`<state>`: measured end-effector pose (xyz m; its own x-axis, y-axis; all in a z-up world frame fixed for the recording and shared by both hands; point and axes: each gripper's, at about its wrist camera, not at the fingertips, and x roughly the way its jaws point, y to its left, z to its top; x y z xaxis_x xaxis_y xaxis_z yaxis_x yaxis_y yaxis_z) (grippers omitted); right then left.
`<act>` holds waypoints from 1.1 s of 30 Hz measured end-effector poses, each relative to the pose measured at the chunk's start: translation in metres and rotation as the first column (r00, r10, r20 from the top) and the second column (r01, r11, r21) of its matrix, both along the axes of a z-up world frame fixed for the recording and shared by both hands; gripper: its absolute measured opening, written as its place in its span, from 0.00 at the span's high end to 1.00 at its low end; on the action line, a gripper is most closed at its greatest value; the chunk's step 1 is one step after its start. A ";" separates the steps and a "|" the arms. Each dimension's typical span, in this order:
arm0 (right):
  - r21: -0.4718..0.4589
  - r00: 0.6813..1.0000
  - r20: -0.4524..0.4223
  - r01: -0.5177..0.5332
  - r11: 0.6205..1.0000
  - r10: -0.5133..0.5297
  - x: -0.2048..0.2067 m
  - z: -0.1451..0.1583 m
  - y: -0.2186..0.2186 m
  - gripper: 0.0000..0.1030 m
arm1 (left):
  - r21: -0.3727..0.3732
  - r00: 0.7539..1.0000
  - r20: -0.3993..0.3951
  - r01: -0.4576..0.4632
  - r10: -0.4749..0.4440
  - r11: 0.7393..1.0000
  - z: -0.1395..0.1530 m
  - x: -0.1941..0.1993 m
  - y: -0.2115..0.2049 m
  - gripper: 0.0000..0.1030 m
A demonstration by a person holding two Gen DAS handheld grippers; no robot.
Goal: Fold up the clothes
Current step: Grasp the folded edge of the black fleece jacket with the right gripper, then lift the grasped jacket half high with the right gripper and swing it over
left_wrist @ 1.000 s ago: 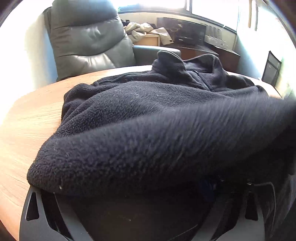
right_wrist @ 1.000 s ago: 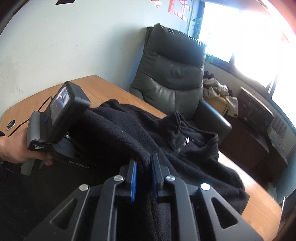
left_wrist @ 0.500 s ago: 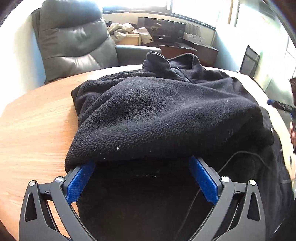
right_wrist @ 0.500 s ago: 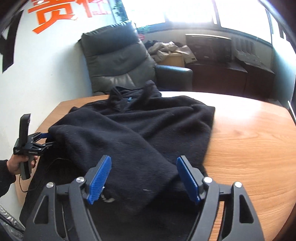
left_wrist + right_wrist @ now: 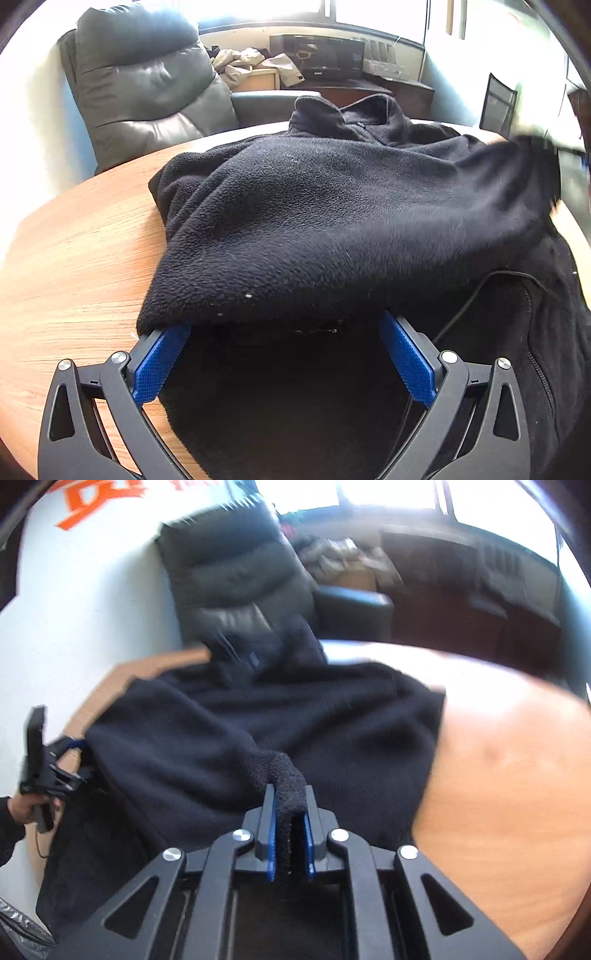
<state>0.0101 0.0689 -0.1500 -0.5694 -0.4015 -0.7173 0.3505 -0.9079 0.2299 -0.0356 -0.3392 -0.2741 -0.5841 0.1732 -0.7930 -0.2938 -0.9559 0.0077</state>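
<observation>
A black fleece jacket (image 5: 351, 206) lies folded over on the round wooden table (image 5: 74, 258), collar toward the far side. My left gripper (image 5: 284, 343) stands wide open at the near hem, and the folded layer's edge drapes over both blue fingertips without being pinched. In the right wrist view my right gripper (image 5: 290, 812) has its jaws closing tight on a raised fold of the fleece (image 5: 258, 720), with the pads pressing on it. The left gripper (image 5: 48, 771), held by a hand, shows at that view's left edge. The right wrist view is motion-blurred.
A grey leather armchair (image 5: 140, 85) stands behind the table against the wall. Low dark cabinets with boxes and cloth (image 5: 321, 59) run under the window. A thin black cable (image 5: 465, 306) lies on the fleece at the right. Bare tabletop (image 5: 517, 775) lies right of the jacket.
My right gripper let go of the fleece, swung round the table and rolled, then shut on a fold at the jacket's near edge. My left gripper opened and drew back slightly.
</observation>
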 end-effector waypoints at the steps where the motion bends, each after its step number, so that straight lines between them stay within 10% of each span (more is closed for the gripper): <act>1: -0.010 0.999 -0.050 -0.019 1.000 0.019 -0.001 0.018 -0.006 0.89 | -0.002 1.000 -0.009 0.001 -0.001 1.000 0.001 0.002 -0.001 0.01; 6: 0.003 0.969 -0.235 -0.076 0.997 0.074 -0.014 0.079 -0.025 0.89 | -0.025 1.000 -0.022 0.010 -0.011 1.000 -0.003 0.014 -0.004 0.01; 12: 0.107 0.989 0.147 0.009 0.994 -0.025 -0.080 -0.044 0.019 0.89 | -0.014 0.997 0.005 0.072 -0.071 0.997 0.003 0.030 -0.003 0.01; 22: 0.126 0.994 0.107 -0.002 0.992 -0.012 -0.078 -0.038 0.010 0.88 | 0.197 0.979 -0.173 0.144 -0.110 0.970 0.110 0.004 0.004 0.00; 30: 0.002 0.980 -0.181 -0.081 0.997 0.080 -0.037 0.078 -0.008 0.88 | 0.275 0.971 -0.176 0.205 -0.160 0.939 0.115 -0.026 0.012 0.00; 33: 0.011 0.995 -0.097 -0.034 0.999 0.035 -0.052 0.071 0.006 0.88 | 0.306 0.950 -0.148 0.309 -0.275 0.900 0.107 -0.005 0.036 0.00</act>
